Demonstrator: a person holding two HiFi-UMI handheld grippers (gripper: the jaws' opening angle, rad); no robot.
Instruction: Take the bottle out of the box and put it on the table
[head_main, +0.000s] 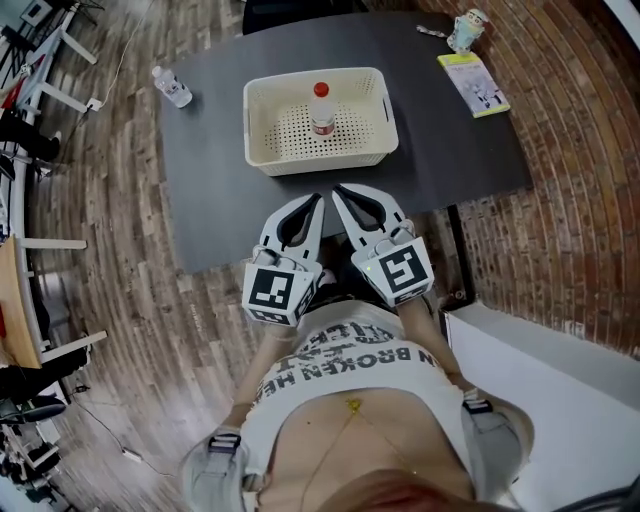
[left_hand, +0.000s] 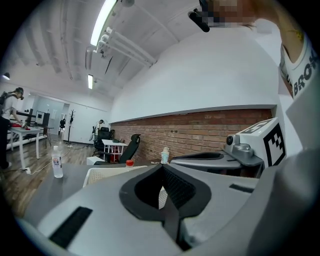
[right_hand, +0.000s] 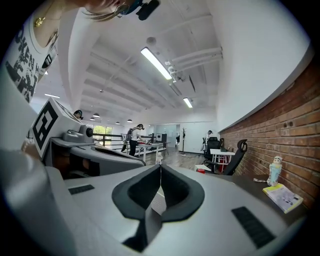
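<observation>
- Left gripper (head_main: 313, 203) and right gripper (head_main: 341, 192): fingers pressed together, holding nothing.
- Bottle (head_main: 322, 110) stands upright in box (head_main: 300, 77), ahead of both fingertips.
- Nothing done yet; grab, lift-out and placement on table (head_main: 215, 190) all remain.

Two clear plastic bottles are standing: a red-capped bottle (head_main: 322, 108) at twelve o'clock, a white-capped bottle (head_main: 172, 86) at ten. One cream perforated plastic basket (head_main: 262, 130), one yellow-green booklet (head_main: 473, 84) at two and two grey grippers, left gripper (head_main: 317, 199) and right gripper (head_main: 338, 190), are showing.

Your table (head_main: 210, 185): matt, dark, smooth | box (head_main: 253, 125) on table: perforated cream plastic | bottle (head_main: 322, 112): clear plastic | floor (head_main: 130, 240) round table: wood
</observation>
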